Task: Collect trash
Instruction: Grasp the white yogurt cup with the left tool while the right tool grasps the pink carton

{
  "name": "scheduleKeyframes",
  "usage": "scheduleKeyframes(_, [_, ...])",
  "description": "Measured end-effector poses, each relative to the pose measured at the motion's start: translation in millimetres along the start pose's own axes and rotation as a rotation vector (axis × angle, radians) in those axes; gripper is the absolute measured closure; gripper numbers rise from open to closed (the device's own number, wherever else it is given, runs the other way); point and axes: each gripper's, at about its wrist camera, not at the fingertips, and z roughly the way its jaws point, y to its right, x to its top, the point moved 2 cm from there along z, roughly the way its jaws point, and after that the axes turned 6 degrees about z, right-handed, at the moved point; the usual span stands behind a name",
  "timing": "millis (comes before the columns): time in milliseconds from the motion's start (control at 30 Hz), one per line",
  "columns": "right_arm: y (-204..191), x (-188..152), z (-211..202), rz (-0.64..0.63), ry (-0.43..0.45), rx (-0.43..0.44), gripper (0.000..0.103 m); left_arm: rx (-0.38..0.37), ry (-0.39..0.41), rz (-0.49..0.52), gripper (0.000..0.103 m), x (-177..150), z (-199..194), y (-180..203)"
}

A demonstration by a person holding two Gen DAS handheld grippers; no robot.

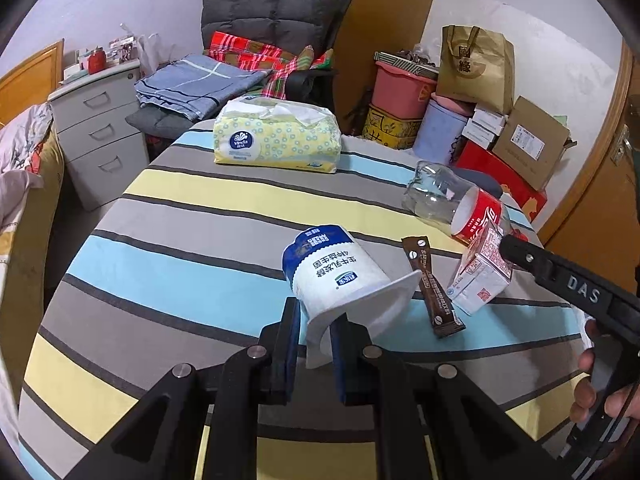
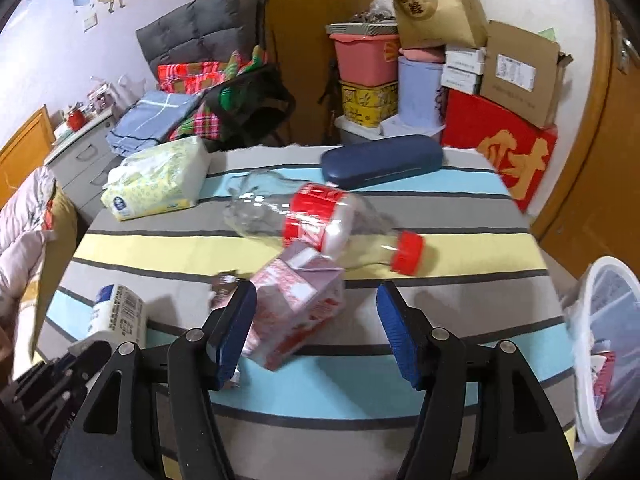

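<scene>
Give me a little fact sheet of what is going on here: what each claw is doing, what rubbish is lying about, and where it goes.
left gripper: shut on the rim of the white and blue yogurt cup
right gripper: open, fingers either side of the pink and white drink carton
other trash: clear plastic bottle with red label and cap, lying on its side; brown coffee stick sachet
surface: striped tablecloth
bin: white lined waste basket, off the table's right edge
not trash: yellow tissue pack; dark blue glasses case

Even indoor light, fisheye-warped, slightly blurred
</scene>
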Motion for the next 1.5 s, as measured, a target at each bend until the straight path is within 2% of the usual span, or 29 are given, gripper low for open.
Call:
scheduleKeyframes(100, [6.1,-2.6,0.1,0.022,-0.014,0.062,0.039,0.005,0.002,0.001,0.088,2.3,0.7,1.3])
scheduleKeyframes(167, [9.1,-4.3,5.0,0.076,-0.045,0.159,0.039,0.007,0.003,0.000,0.083,3.0,1.2,2.1])
scheduleKeyframes(200, [10.1,-6.2,7.6,0.089,-0.043,0.160,0.039,0.008,0.002,-0.003,0.077,3.1,1.7,2.1])
scheduleKeyframes(267, [9.7,-7.5,7.5,0.097,-0.015,0.158,0.039,0.003,0.000,-0.002,0.074,1.9,2.3,2.1])
scheduleKeyframes(400, [1.3,-8.9,7.3,0.087,-0.019,0.197,0.039,0.004,-0.007,-0.011,0.073,2.0,3.9,0.5])
scheduleKeyframes(500, [-1.7,-7.5,0.2,0.086,0.040,0.264,0.039,0.000,-0.003,-0.008,0.073,2.2,2.9,0.7])
scheduleKeyframes(567, [-8.4,-7.0,7.2,0.037,0.012,0.226,0.038,0.000,-0.005,-0.007,0.073,2.0,3.7,-0.1])
scheduleKeyframes(633, [-12.4,-9.8,9.8,-0.001,0.009,0.252,0.038,0.001,-0.012,-0.008,0.073,2.0,5.1,-0.6])
scheduleKeyframes(733, [-13.8,-11.0,14.8,0.007,-0.003,0.253,0.038,0.004,-0.012,-0.008,0.072,2.3,6.4,-1.2])
scheduleKeyframes(1000, [-23.7,-8.8,23.6,-0.018,-0.007,0.125,0.038,-0.005,-0.019,-0.017,0.072,2.0,8.7,-3.2])
scheduleKeyframes(1067, [-19.4,-13.3,20.8,-0.060,0.005,0.041,0.038,-0.011,-0.015,-0.014,0.072,2.1,8.1,-2.2])
scheduleKeyframes(1100, [-13.0,-14.7,17.0,-0.058,0.015,0.032,0.038,-0.018,-0.012,-0.011,0.072,2.1,7.9,-1.5])
scheduleKeyframes(1167, [4.6,-16.9,12.0,-0.012,-0.003,0.074,0.038,-0.024,-0.014,-0.008,0.072,1.8,9.2,0.1])
scheduleKeyframes(1300, [34.8,-20.0,1.3,0.017,0.006,0.072,0.038,-0.037,-0.019,0.000,0.072,0.8,11.1,3.5])
scheduleKeyframes(1500, [46.7,-24.9,-0.1,0.020,-0.014,0.135,0.038,-0.047,-0.018,-0.012,0.072,2.2,12.4,4.8])
